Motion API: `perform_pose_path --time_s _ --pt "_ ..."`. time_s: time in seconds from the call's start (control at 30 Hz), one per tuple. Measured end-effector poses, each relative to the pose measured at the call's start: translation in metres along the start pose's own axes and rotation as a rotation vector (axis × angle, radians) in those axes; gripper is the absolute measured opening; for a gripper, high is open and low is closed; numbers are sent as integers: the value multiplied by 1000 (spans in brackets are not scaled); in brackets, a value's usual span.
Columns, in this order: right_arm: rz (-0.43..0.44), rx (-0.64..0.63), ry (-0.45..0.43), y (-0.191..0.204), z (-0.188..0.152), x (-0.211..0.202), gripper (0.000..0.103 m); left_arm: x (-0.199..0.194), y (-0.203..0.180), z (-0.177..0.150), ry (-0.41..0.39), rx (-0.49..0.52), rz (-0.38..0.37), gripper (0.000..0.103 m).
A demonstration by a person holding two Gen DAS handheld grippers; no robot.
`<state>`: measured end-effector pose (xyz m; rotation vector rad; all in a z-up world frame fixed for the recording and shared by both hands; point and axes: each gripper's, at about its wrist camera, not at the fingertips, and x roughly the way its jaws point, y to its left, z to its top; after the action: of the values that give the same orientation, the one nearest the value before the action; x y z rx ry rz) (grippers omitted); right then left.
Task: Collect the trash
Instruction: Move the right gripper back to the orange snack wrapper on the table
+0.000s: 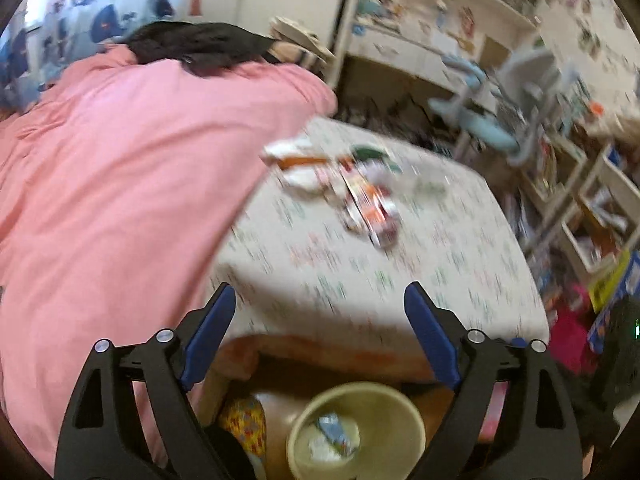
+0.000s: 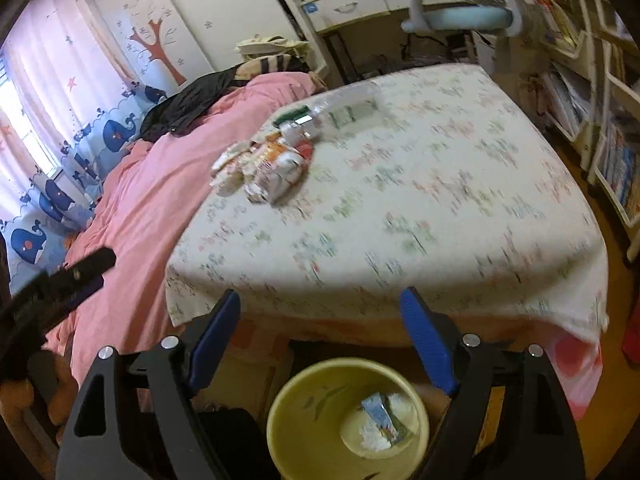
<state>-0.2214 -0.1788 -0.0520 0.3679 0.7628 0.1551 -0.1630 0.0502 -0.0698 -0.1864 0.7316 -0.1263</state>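
pink duvet [image 1: 120,184]: left of the bin in both views, so you've got nothing to collect over there, skip it.
left tool [image 1: 320,328]: blue pads wide apart, nothing between them, hanging above the bin. From the right wrist view it's only a dark blur at the far left.
bin [image 1: 356,428]: pale yellow, on the floor right under both tools, a wrapper and some white scraps already at the bottom.
trash pile [image 2: 268,164]: wrappers and a clear bottle on the bed's flowered sheet [image 2: 440,200], well beyond the bin. I'd say reach out next, pinch one flat wrapper by an edge, and don't snag the sheet.
right tool [image 2: 320,332]: also spread apart and empty, above the bin.
view gap: right wrist shows the clear bottle plainly; left wrist is too smeared for that.
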Motion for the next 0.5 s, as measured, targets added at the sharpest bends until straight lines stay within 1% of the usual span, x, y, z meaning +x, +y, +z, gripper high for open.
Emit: perform_pose_path --time_s 0.13,0.23,0.4,0.47,0.5 --pt "23 -39 27 18 27 25 79 19 10 33 -22 -16 50 84" --pt "32 -75 53 31 48 52 79 35 14 52 -28 -18 77 84" --pt "28 -99 86 39 72 96 79 63 25 79 -25 -39 101 84" --pt "32 -91 96 39 80 112 79 73 28 91 -35 -37 113 84" --pt "33 -81 104 37 84 122 77 81 30 98 -36 -31 120 84"
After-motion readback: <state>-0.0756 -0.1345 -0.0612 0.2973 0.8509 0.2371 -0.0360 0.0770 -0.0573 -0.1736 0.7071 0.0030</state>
